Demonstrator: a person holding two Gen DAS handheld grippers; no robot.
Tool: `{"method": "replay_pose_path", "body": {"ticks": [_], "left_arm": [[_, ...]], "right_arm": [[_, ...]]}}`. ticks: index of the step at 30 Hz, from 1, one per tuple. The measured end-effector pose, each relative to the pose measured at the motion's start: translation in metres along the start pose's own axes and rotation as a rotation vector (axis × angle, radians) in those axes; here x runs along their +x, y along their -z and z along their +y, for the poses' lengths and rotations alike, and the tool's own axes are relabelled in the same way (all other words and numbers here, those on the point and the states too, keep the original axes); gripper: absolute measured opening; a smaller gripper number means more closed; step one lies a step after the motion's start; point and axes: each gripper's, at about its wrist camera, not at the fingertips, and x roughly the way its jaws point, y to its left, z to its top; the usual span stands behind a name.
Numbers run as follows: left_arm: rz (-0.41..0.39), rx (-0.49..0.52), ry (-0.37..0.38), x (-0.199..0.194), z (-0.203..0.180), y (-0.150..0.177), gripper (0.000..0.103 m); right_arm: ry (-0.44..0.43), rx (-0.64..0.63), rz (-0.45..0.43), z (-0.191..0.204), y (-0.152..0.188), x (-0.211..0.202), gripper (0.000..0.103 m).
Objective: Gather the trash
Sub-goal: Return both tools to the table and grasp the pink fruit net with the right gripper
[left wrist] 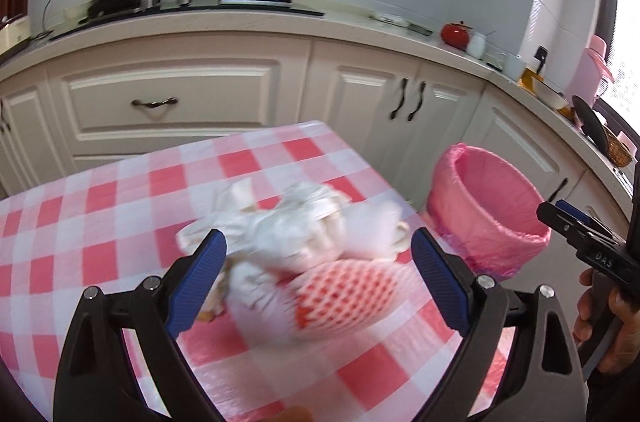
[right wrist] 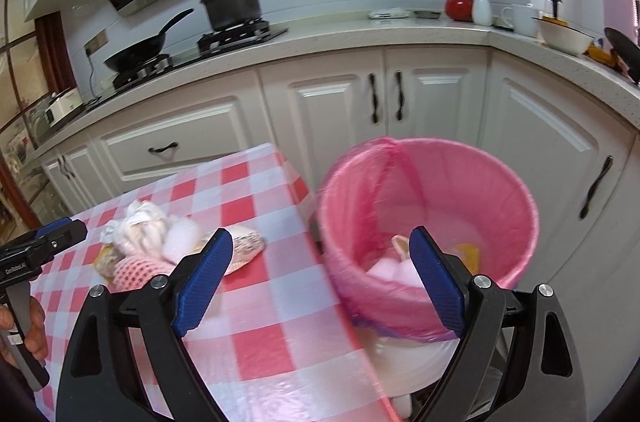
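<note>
Left gripper (left wrist: 318,274) fingers spread wide around the loose trash pile (left wrist: 296,242) on the counter (left wrist: 100,206), nothing clamped; right gripper (right wrist: 322,280) fingers apart, empty, over the bin (right wrist: 516,190): scraps may be missed if only the foam net (left wrist: 344,298) is pinched.

Bright daylight, fisheye warp, trash blurred.

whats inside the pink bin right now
Inside the pink bin lie a pale pink wad, a tan scrap and something yellow. The right claw's finger covers part of the bottom.
</note>
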Motion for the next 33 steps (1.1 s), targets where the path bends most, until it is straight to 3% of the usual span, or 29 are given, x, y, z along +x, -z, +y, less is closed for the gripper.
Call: {"method": "replay_pose_path", "body": {"ticks": [17, 33], "left_arm": [[-0.001, -0.086, -0.029, -0.02, 0.058, 0.025, 0.085], [0.002, -0.131, -0.024, -0.022, 0.085, 0.033, 0.078]], "right_arm": [[-0.132, -0.108, 0.114, 0.103, 0.03, 0.029, 0.084], [-0.161, -0.163, 0.198, 0.161, 0.043, 0.078, 0.084]]}}
